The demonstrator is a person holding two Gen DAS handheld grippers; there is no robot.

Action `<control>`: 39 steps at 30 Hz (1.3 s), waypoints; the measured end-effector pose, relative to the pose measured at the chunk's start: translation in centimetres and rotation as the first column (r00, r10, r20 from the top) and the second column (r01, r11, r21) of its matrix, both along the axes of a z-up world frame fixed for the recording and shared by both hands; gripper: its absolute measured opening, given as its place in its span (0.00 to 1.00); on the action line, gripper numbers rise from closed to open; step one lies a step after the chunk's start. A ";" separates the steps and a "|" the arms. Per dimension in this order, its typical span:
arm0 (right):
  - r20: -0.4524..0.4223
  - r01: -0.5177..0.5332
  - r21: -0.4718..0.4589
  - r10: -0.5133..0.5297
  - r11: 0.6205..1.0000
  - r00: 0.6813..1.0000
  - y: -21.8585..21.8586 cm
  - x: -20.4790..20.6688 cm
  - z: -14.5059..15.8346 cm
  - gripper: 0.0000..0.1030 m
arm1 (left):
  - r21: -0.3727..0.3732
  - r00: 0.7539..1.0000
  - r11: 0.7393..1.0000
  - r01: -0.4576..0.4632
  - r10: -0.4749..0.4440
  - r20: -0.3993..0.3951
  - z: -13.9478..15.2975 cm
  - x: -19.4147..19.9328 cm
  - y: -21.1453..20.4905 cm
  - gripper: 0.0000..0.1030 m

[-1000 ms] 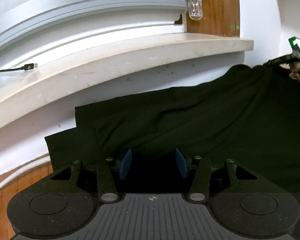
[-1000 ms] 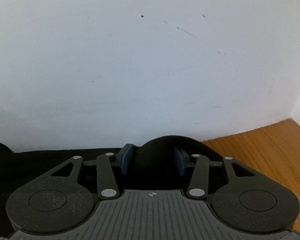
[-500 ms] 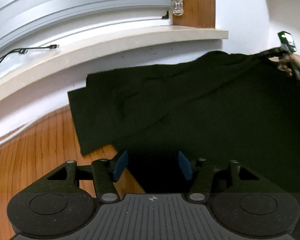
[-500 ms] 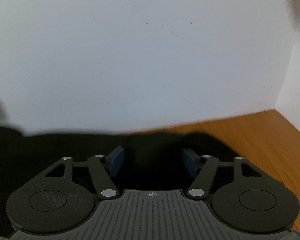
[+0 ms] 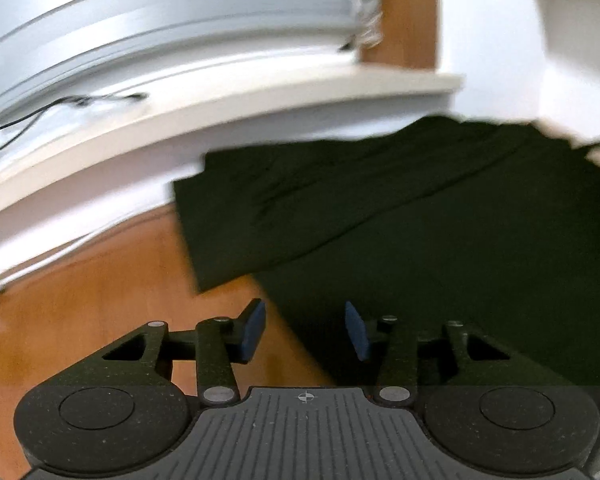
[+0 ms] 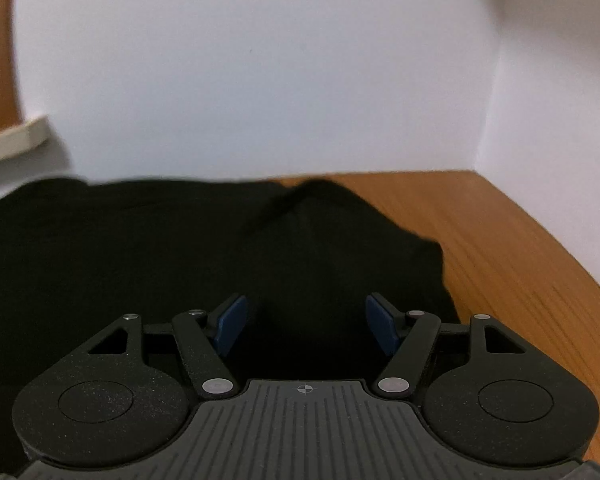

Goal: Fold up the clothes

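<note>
Both grippers have drawn back from the wall, baring more wooden table (image 5: 100, 280). Left gripper (image 5: 305, 330) is closing, pads apart above the dark garment (image 5: 420, 220) edge, gripping nothing; right gripper (image 6: 305, 326) gapes wide over the garment's raised hump, pads clear.

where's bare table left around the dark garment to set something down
Bare wooden table lies on the left side, between the dark garment and the white wall base. Another free strip runs right of the garment to the corner wall. The middle is fully covered by cloth.
</note>
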State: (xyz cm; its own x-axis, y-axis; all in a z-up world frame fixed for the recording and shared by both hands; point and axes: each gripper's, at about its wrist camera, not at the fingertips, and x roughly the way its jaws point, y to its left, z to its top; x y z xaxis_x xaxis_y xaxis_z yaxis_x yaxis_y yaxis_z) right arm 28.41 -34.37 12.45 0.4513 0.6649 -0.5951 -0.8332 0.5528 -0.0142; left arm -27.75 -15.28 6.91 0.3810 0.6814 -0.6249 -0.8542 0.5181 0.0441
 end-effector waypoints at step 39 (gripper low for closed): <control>-0.013 0.018 -0.009 -0.018 1.000 1.000 13.3 3.0 -2.6 0.64 | -0.005 0.999 1.000 0.025 -0.026 -0.041 -3.5 1.9 9.9 0.50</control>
State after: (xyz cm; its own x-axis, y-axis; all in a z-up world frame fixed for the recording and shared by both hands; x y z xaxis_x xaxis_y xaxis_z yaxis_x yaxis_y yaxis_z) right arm 31.45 -21.02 9.90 0.4552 0.6515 -0.6069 -0.8234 0.5674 -0.0085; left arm -25.90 -5.42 3.45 0.3723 0.6689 -0.6434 -0.8382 0.5400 0.0764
